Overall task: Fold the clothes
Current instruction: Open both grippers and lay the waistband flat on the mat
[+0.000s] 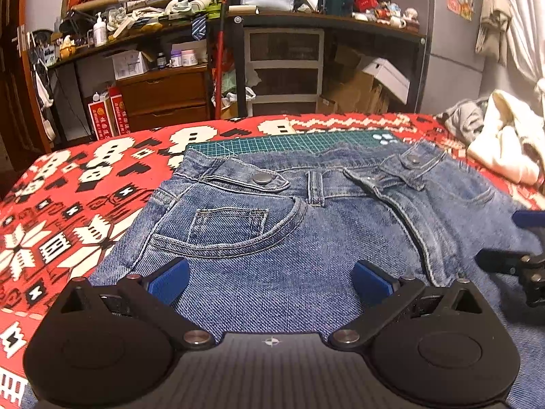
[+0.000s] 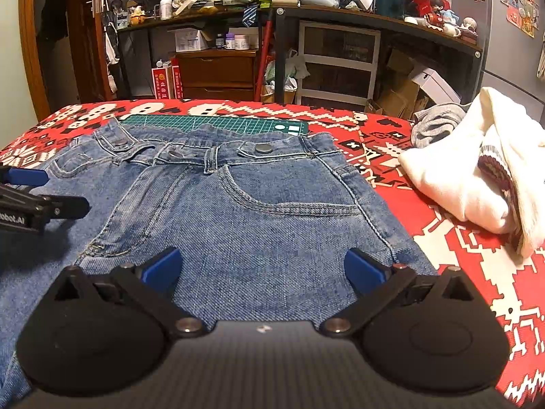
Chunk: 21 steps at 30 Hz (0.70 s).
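1. The jeans lie front up and spread flat on the red patterned bed cover, their waistband on the near edge of a green cutting mat.
2. Both tongs hover low over the denim below the waistband: the left tongs under the coin pocket, the right tongs under the other front pocket. Both gape wide and hold nothing.
3. Folding lengthwise would likely go best with each tong pinching both layers at a side seam, lifting evenly so the waistband stays straight.
4. Right of the jeans sits a heap of a cream garment and a grey garment.
5. Beyond the jeans, a plastic drawer unit; its contents are too dim to tell.
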Motion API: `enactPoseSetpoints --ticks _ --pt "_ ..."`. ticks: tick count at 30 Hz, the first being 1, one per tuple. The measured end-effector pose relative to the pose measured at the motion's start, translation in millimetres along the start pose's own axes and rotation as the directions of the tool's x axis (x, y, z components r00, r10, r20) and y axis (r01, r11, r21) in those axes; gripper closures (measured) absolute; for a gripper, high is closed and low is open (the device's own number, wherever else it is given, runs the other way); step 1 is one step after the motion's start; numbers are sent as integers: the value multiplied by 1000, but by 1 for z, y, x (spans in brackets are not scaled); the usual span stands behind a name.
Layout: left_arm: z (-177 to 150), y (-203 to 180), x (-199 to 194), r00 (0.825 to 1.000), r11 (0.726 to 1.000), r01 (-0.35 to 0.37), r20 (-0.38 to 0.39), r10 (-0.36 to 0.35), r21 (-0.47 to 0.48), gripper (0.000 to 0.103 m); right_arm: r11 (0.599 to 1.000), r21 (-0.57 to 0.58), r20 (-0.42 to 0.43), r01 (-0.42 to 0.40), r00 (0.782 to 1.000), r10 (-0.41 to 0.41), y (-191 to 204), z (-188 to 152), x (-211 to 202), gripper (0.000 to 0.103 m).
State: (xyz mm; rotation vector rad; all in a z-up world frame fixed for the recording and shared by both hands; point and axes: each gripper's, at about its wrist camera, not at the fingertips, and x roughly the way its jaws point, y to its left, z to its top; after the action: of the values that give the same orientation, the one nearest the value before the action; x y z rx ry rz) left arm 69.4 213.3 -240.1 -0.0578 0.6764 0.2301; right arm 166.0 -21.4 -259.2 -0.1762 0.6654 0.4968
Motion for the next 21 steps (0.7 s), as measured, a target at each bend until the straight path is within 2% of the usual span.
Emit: enactPoseSetpoints --ticks 6,10,15,21 --pt "0 -3 1 1000 1000 -11 -4 11 14 0 1000 -2 -8 -2 1000 2 -2 0 -2 0" --pt "0 -3 1 1000 1000 -12 -4 12 14 0 1000 -6 -60 -13 998 12 -3 -2 -13 0" --pt "-1 -1 0 1000 1000 -12 -4 12 14 0 1000 -2 -101 -28 994 27 -8 -17 -37 1" --pt "0 -5 1 1000 1000 -13 -5 13 16 0 1000 -7 -112 -21 994 20 -9 -37 -66 0"
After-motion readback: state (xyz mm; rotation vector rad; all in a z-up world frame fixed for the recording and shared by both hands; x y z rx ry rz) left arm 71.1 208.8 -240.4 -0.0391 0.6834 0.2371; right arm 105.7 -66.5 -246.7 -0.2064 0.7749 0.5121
